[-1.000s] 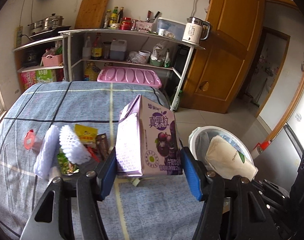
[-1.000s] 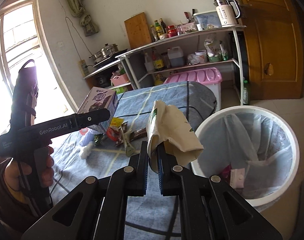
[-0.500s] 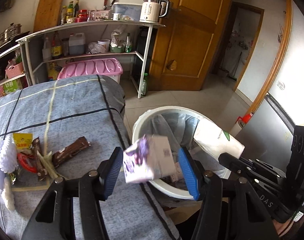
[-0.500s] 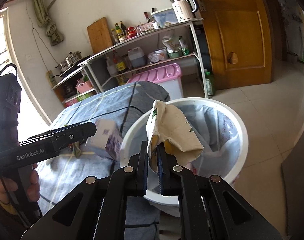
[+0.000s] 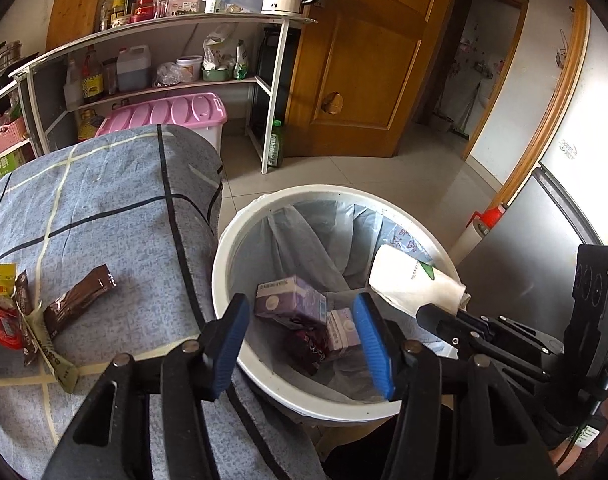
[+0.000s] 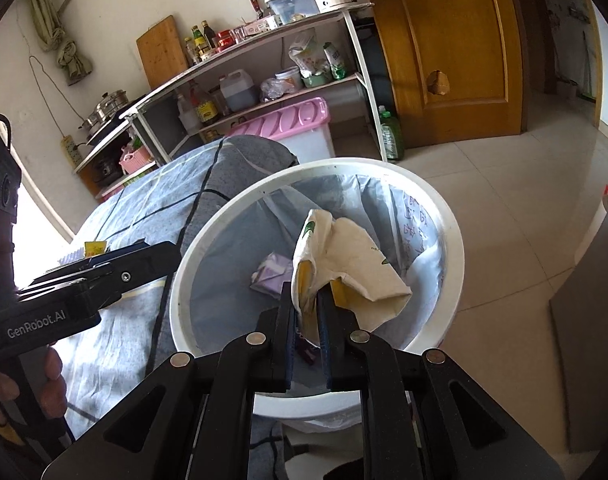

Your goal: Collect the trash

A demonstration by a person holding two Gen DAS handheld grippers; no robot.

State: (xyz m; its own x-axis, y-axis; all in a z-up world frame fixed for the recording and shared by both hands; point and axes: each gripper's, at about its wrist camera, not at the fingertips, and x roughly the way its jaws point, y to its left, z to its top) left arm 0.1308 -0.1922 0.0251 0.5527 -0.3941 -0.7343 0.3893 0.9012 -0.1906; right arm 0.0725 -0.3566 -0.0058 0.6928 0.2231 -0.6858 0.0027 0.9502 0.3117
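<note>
**Paper bag held over the bin, left gripper empty**

Kitchen shelves, a wooden door and a tiled floor form the background in the left wrist view. Below them, a table with a blue checked cloth point(image 5: 104, 216) stands just beside a white bin point(image 5: 224, 264) lined with a plastic bag. The left gripper point(image 5: 304, 340) hangs over the near rim of the bin with its jaws wide apart and nothing between them. A purple carton point(image 5: 292, 304) lies at the bottom of the bin with other small boxes. On the cloth, at the left, some wrappers point(image 5: 80, 292) are not yet collected. At the right, the crumpled paper bag point(image 5: 415, 284) is held above the far side of the bin.

Seen from the right wrist, the same shelves and door stand behind the bin point(image 6: 455, 240). The right gripper point(image 6: 307, 308) is clamped on the paper bag point(image 6: 351, 268), directly above the opening, probably so that the bag falls inside when let go. Nothing blocks the way down. The left gripper point(image 6: 152, 256) reaches in from the left, near the rim.
</note>
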